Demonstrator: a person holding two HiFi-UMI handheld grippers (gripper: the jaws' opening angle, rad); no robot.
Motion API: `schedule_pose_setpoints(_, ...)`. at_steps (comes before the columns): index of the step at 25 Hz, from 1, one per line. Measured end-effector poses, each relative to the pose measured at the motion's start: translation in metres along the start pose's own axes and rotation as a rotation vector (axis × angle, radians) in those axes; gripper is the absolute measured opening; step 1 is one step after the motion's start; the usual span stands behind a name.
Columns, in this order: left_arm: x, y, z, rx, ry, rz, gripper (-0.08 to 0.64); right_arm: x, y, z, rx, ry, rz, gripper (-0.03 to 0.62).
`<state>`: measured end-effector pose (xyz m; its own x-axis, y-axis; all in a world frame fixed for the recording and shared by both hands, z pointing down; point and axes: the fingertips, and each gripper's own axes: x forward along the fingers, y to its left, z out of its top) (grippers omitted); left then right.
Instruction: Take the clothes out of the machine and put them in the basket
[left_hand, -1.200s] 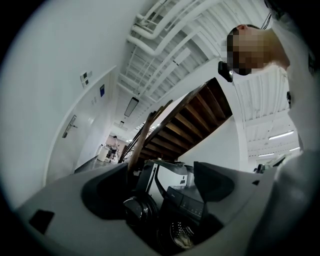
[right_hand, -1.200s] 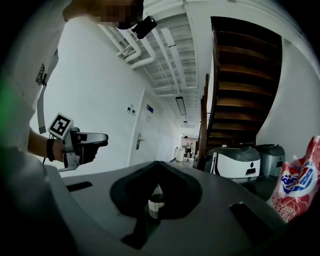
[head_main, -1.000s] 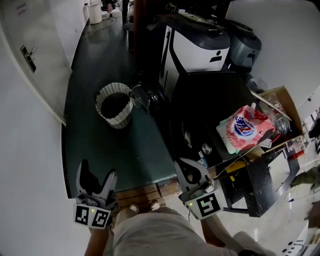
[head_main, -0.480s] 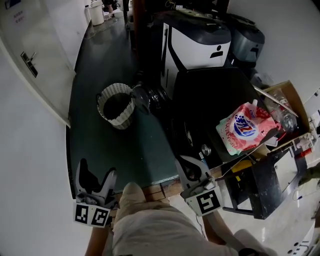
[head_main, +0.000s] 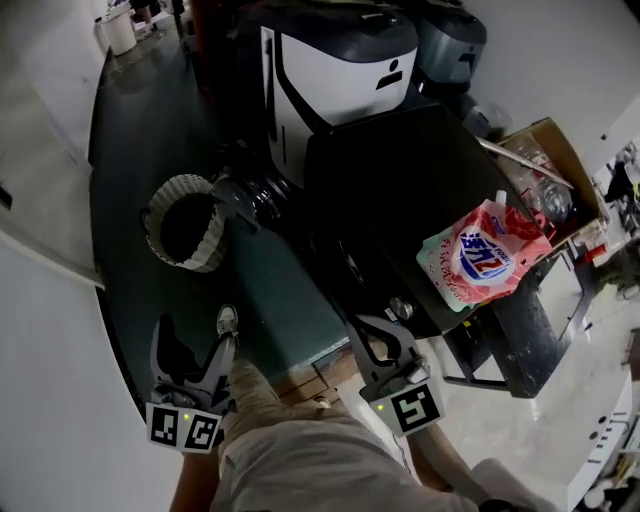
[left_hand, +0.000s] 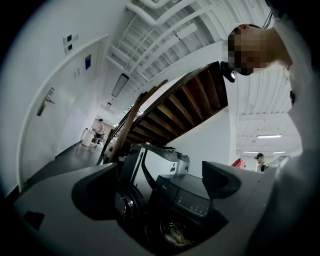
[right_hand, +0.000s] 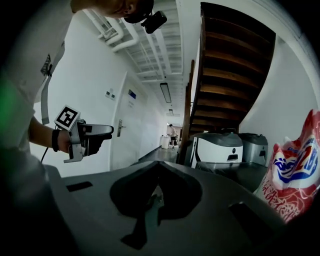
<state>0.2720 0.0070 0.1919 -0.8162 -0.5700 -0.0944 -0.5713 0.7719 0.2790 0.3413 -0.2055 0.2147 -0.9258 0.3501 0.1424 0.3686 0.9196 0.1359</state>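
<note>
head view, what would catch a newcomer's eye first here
The pink-and-white detergent bag stands out, lying on top of the black washing machine at the right. On the dark floor to the left sits a white woven basket, beside the machine's open door.

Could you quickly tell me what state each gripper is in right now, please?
Left gripper: open, jaws just opened wider, nothing between them.
Right gripper: shut, holding nothing.
</note>
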Motion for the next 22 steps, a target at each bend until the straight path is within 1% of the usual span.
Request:
schedule_pose_setpoints(2, 0.040, 0.024, -0.013, -0.026, 0.041, -0.057, 0.505, 0.030, -0.010, -0.008, 0.017, 0.032, -0.052, 0.012)
schedule_pose_setpoints(4, 0.082, 0.049, -0.022, -0.031, 0.072, -0.125, 0.505, 0.067, -0.019, -0.014, 0.039, 0.058, -0.110, 0.012)
schedule_pose_setpoints(7, 0.143, 0.091, -0.026, -0.020, 0.119, -0.253, 0.505, 0.128, -0.027, -0.019, 0.061, 0.109, -0.202, 0.012)
schedule_pose_setpoints(9, 0.175, 0.114, -0.025, -0.035, 0.184, -0.351, 0.505, 0.164, -0.031, -0.021, 0.106, 0.180, -0.272, 0.012)
schedule_pose_setpoints(10, 0.190, 0.122, -0.021, -0.046, 0.222, -0.405, 0.505, 0.179, -0.034, -0.016, 0.132, 0.204, -0.318, 0.012)
schedule_pose_setpoints(13, 0.230, 0.138, 0.000, -0.061, 0.319, -0.549, 0.505, 0.207, -0.039, 0.021, 0.188, 0.226, -0.454, 0.012)
schedule_pose_setpoints(15, 0.253, 0.138, 0.012, -0.072, 0.362, -0.631, 0.504, 0.208, -0.040, 0.040, 0.214, 0.247, -0.537, 0.012)
schedule_pose_setpoints(17, 0.268, 0.125, 0.020, -0.065, 0.388, -0.736, 0.503, 0.199, -0.039, 0.052, 0.240, 0.257, -0.633, 0.012)
schedule_pose_setpoints(20, 0.279, 0.091, 0.024, -0.045, 0.408, -0.898, 0.503, 0.174, -0.037, 0.062, 0.262, 0.259, -0.782, 0.012)
schedule_pose_setpoints(22, 0.279, 0.065, 0.022, -0.051, 0.425, -0.995, 0.503, 0.155, -0.031, 0.067, 0.271, 0.259, -0.878, 0.012)
